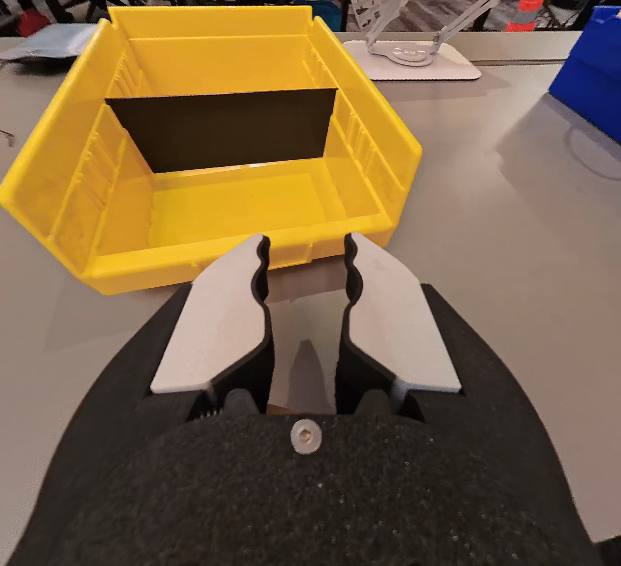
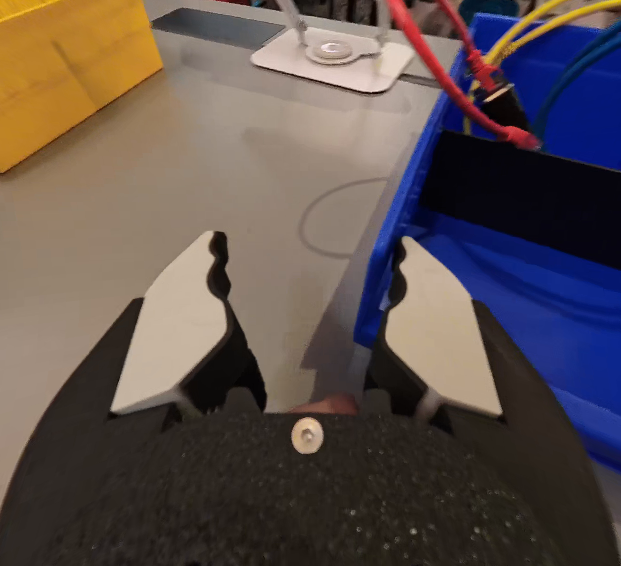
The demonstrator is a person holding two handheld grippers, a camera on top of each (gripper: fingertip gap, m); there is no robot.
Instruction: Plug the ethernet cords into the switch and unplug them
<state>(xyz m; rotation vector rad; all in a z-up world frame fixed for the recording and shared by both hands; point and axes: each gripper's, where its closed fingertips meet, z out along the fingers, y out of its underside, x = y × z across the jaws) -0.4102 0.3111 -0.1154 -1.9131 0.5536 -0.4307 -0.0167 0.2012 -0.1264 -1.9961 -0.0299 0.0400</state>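
Grippers both spread, nothing between the fingers. My left gripper (image 1: 306, 244) hovers over the grey table (image 1: 470, 214), just before the front lip of a yellow bin (image 1: 215, 63) with a black divider (image 1: 221, 130). My right gripper (image 2: 311, 241) sits beside the blue bin (image 2: 504, 281). Red cord (image 2: 420, 29), yellow cords (image 2: 537, 9) and blue cord (image 2: 571, 73) run into that bin's far compartment (switch itself: a dark box (image 2: 504, 103) there, blurred, the red cord's plug apparently seated in it).

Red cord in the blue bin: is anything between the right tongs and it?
Yes. The blue bin's near wall and its black divider stand between the open right tongs and the red cord behind them.
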